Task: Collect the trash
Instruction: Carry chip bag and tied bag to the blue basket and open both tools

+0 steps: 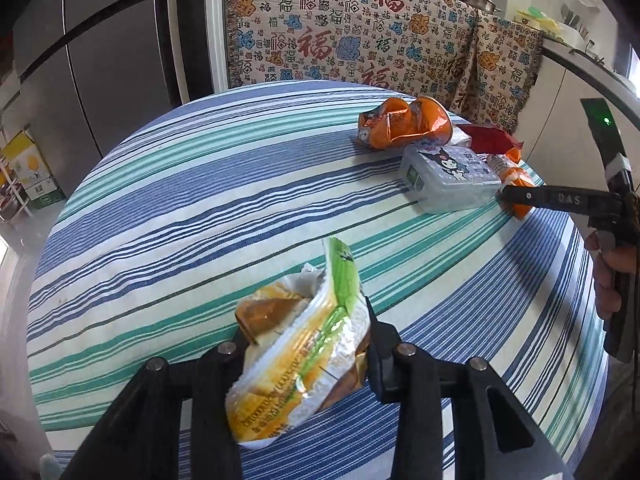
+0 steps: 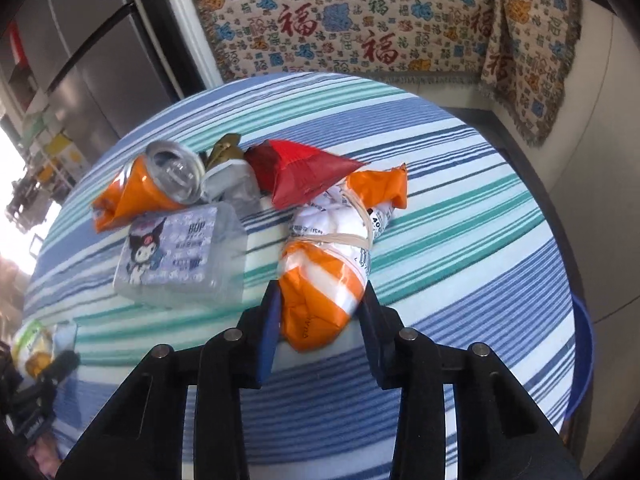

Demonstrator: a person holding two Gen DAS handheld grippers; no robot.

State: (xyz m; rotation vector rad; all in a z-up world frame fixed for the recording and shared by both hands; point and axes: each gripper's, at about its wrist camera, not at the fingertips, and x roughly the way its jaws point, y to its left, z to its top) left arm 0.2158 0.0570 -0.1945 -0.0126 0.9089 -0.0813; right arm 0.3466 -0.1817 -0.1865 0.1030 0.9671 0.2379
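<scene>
My left gripper [image 1: 306,332] is shut on a yellow-green snack wrapper [image 1: 300,356] and holds it over the striped tablecloth [image 1: 180,208]. My right gripper [image 2: 320,300] is closed around the near end of an orange-and-white wrapper bound with rubber bands [image 2: 324,280]; this wrapper also shows in the left wrist view [image 1: 516,184]. Beyond it lie a red packet [image 2: 308,176], a crushed orange can [image 2: 156,188], a grey foil wrapper [image 2: 234,184] and a clear box with a cartoon lid [image 2: 176,252].
A blue bin rim [image 2: 582,360] shows past the table's right edge. A patterned cloth [image 2: 360,20] hangs behind the table. A fridge [image 1: 100,60] stands at the left, with cartons [image 1: 32,172] on the floor.
</scene>
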